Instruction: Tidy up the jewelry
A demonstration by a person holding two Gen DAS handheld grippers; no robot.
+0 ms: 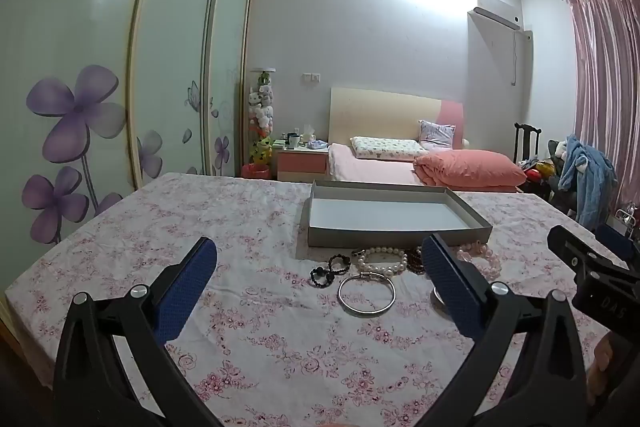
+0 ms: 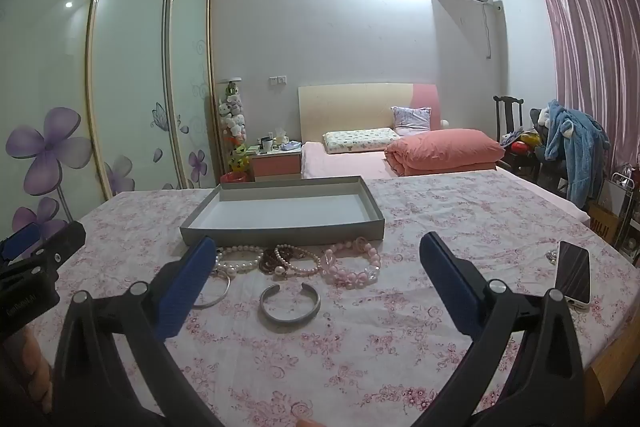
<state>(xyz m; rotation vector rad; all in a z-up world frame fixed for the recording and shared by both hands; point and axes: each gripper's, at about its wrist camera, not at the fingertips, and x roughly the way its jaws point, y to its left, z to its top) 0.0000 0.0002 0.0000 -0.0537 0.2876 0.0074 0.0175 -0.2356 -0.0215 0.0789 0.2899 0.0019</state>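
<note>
A bench (image 1: 120,251) under a pink floral cloth (image 2: 460,211) fills the foreground of a bedroom. Beyond it stand a bed (image 2: 344,159) with a coral duvet (image 2: 444,151), a wardrobe (image 1: 80,87) with purple flowers on frosted sliding doors, pink curtains (image 2: 592,47) and a chair heaped with a blue robe (image 2: 572,143).

A shallow grey tray (image 2: 280,231) lies across the middle of the bench, its long axis running left to right, open side up, nothing visible inside. The jewelry sits in a loose row just in front of the tray's near wall: a black bead loop (image 1: 330,269) at the left end, a pearl bracelet (image 1: 380,259), dark red beads (image 2: 272,261), a thin pearl strand (image 2: 300,261) and a chunky pink bracelet (image 2: 354,263) at the right end. Nearer the cameras lie a thin silver bangle (image 1: 366,293), flat, and a wider silver cuff (image 2: 290,305) whose gap faces the tray.

The left claw (image 1: 320,279) hangs above the cloth with jaws wide apart, holding nothing, the bangle between its fingers in view. The right claw (image 2: 316,267) is likewise spread and empty, the cuff and beads framed between its fingers.

A phone (image 2: 574,277) lies near the bench's right edge, well apart from the jewelry. Bare cloth lies left of the tray and in front of the bangle and cuff.
</note>
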